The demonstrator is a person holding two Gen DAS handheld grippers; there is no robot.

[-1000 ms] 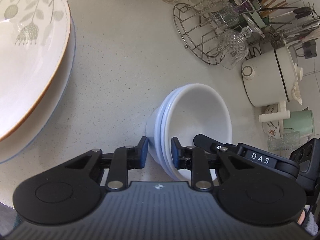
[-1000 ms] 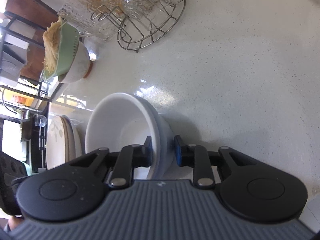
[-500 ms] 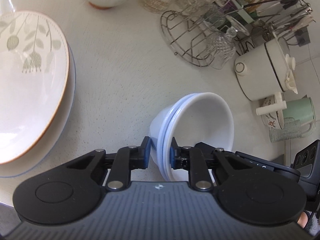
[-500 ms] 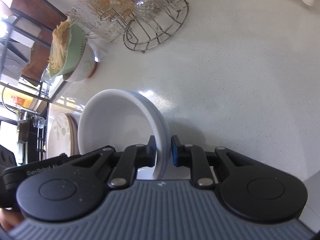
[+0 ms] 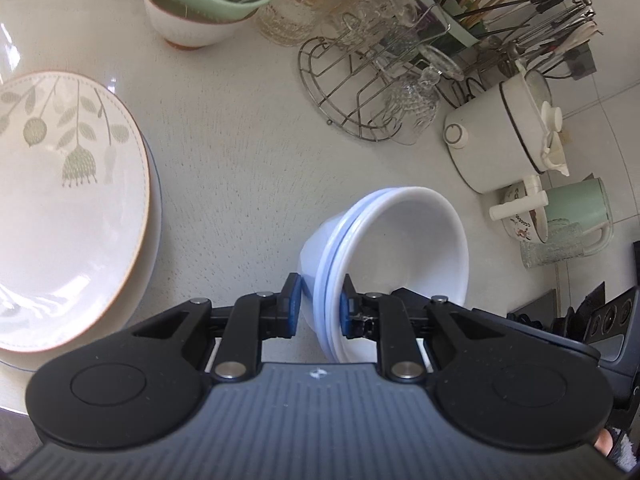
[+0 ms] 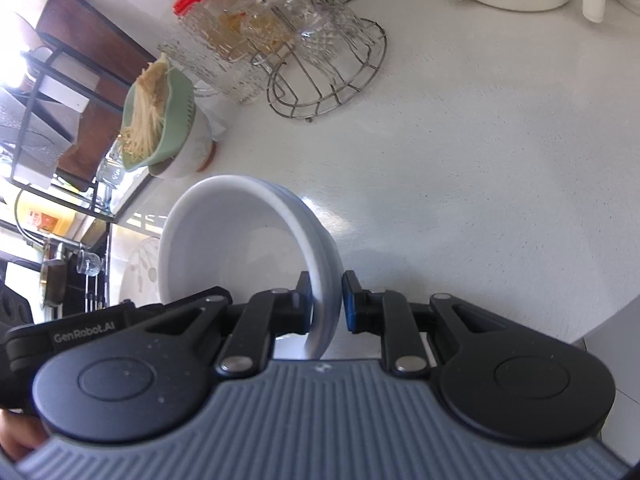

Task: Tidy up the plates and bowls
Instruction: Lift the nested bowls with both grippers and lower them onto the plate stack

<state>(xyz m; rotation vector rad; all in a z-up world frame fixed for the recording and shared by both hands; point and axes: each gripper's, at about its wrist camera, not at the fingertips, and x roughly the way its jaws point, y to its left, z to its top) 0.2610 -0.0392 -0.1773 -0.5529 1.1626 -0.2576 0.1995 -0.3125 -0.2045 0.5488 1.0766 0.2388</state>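
A stack of nested white bowls hangs above the counter, held from both sides. My left gripper is shut on the near rim of the stack. My right gripper is shut on the opposite rim of the same white bowls. The right gripper's body shows behind the bowls in the left wrist view. A stack of floral plates lies on the counter at the left, and also shows behind the bowls in the right wrist view.
A green colander of noodles in a white bowl stands at the back. A wire glass rack, utensil holder, white pot and green mug line the right side. Bare counter lies under the bowls.
Both grippers have lifted the bowl stack up from the counter; the view has pulled back, and the colander and more of the plates have come into sight.
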